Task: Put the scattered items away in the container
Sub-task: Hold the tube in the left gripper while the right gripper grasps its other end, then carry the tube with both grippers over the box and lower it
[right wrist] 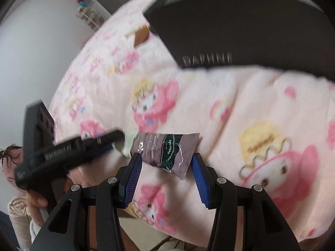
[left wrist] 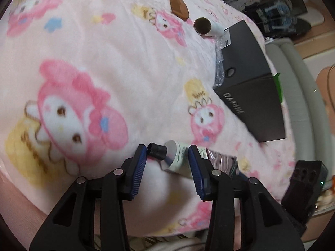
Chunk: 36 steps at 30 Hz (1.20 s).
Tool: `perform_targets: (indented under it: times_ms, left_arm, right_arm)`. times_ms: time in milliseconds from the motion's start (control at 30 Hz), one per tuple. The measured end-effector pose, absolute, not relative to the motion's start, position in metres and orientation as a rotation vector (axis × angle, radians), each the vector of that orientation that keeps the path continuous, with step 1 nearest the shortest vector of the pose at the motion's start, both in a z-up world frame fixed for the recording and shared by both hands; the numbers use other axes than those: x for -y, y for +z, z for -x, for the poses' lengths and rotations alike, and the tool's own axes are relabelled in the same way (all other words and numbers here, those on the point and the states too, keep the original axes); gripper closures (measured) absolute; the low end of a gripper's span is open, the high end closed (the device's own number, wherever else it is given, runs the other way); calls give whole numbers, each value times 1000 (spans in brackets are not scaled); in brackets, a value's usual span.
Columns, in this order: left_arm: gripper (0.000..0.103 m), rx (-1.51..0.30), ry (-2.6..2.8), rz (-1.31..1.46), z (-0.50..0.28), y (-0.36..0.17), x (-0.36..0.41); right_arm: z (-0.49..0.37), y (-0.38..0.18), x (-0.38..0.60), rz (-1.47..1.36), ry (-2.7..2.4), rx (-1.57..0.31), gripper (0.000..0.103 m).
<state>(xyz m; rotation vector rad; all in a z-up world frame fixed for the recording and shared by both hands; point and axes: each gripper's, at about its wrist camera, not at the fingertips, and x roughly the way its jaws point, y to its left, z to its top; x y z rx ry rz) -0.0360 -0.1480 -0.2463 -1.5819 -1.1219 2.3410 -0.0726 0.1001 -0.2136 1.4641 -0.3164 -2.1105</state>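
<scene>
Cream tube, pale with a black cap, lies on a pink cartoon-print blanket covering the bed, its cap end between the spread blue-padded fingers of the left gripper. Neither pad is clearly pressing on it. From the right wrist view, the tube's crimped, mauve-and-green tail rests between the wide-apart fingers of the right gripper, again without a visible pinch, while the left gripper reaches in from the left edge, held in a person's hand.

Beyond the tube, near the edge of the bed, sits a dark box marked DAPHNE, the likely container; from the right wrist view the same box fills the upper part of the frame. Crinkled clear plastic wrap lies against its near side. A white roll with a brown cardboard core rests on the blanket just beside the box's far corner, and a brown wooden object, partly blurred, lies a little farther off. Both views are soft with motion blur.
</scene>
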Motion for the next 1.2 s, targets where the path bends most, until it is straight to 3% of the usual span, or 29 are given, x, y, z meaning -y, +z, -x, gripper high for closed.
perform_targets:
  times_ms: [367,533,767,1000,1200]
  left_arm:
    - [55,995,2381,1613,44,-246,130]
    - [58,1066,2352,1537,39,-228,130]
    - [59,917,2377,1390,49,-156,93]
    - [59,807,2382,1261,110,-100,36]
    - [59,726,2378,1224,175,-85,-13]
  right_arm:
    - [84,-233,-98,-1522,-2113,292,61]
    - [81,-211,-107,-1471,-2139,297,65]
    - [82,-148,-144,-1323,-2225,345,65]
    - [111,-92,-194,-1167,-2361,357,65]
    - [158,-72,-234,-1102,-2472,342,65]
